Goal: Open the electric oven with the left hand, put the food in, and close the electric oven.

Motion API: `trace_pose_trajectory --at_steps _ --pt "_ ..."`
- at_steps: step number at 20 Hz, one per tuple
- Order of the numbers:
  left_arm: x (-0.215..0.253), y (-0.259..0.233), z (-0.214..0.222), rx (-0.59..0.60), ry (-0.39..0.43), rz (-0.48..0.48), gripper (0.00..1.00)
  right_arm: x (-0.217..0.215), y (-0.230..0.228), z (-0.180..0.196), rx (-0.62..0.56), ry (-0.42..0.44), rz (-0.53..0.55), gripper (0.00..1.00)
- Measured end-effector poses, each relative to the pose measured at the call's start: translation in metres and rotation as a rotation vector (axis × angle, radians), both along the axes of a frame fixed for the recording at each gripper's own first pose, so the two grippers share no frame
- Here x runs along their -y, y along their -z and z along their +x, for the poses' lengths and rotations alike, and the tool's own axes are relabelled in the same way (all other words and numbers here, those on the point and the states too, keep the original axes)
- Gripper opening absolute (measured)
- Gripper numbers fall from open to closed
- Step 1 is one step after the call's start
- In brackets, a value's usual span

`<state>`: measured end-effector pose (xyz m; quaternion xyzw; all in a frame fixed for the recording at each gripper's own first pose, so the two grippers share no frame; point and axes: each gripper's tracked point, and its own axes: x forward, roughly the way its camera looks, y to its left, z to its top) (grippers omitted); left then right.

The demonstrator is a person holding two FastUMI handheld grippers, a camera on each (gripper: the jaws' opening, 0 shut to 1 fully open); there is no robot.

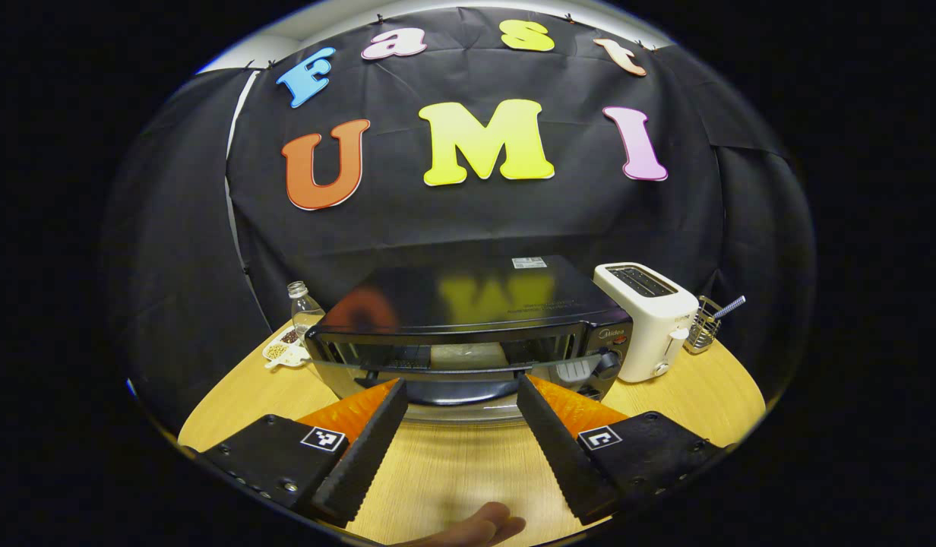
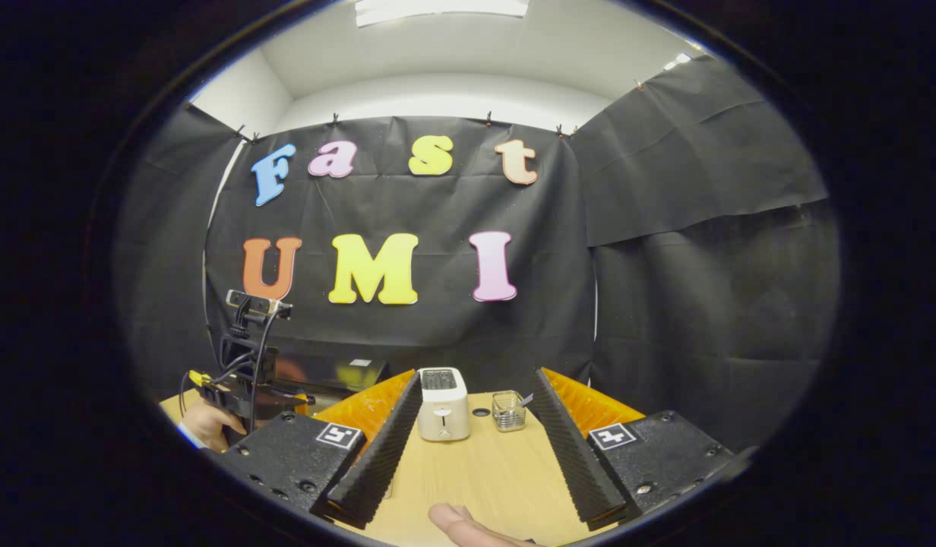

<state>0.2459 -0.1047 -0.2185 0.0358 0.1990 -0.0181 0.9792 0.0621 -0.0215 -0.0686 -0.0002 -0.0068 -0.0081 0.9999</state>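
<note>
Left gripper view: your left gripper [image 1: 459, 391] faces the oven [image 1: 468, 334] head-on. Fingers spread wide, nothing between them. The oven sits on the table [image 1: 453, 463], just beyond the fingertips, its door handle running across the gap between them. Door looks slightly ajar at the top; hard to be sure through the glass. Something pale shows inside behind the glass; cannot tell what it is.

Right of the oven, touching or nearly touching it: the toaster [image 1: 650, 319]. Right of the toaster: a wire holder [image 1: 703, 323] with a striped straw-like stick standing in it. Left of the oven: a glass bottle [image 1: 305, 304], and in front of the bottle a small white dish [image 1: 286, 348] with compartments holding brownish and reddish bits. Your fingertip [image 1: 475, 528] shows at the bottom edge.

Right gripper view: your right gripper [image 2: 475, 391] is also spread open and empty. It points at the toaster [image 2: 443, 414], which stands between its fingertips but farther off. The wire holder [image 2: 508, 410] is just right of the toaster; a small dark round spot lies on the table [image 2: 475, 479] between them. The oven [image 2: 331, 372] lies left of the toaster, mostly hidden behind the left finger. This view also catches your other hand [image 2: 210, 425] holding the left gripper, cables and a small camera on top, in front of the oven.
</note>
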Motion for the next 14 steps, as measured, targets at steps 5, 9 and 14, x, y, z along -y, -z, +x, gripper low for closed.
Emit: trace_pose_trajectory --at_steps 5,9,14 --pt "-0.003 -0.034 -0.034 0.044 0.007 -0.020 0.95 0.003 -0.006 -0.020 0.000 0.019 0.012 0.94" --pt "-0.018 -0.073 -0.072 0.122 -0.005 -0.029 0.95 -0.008 -0.009 -0.040 -0.006 -0.006 0.013 0.94" --pt "-0.030 -0.134 -0.131 0.258 -0.028 -0.070 0.95 -0.009 -0.020 -0.060 0.003 -0.006 0.012 0.94"
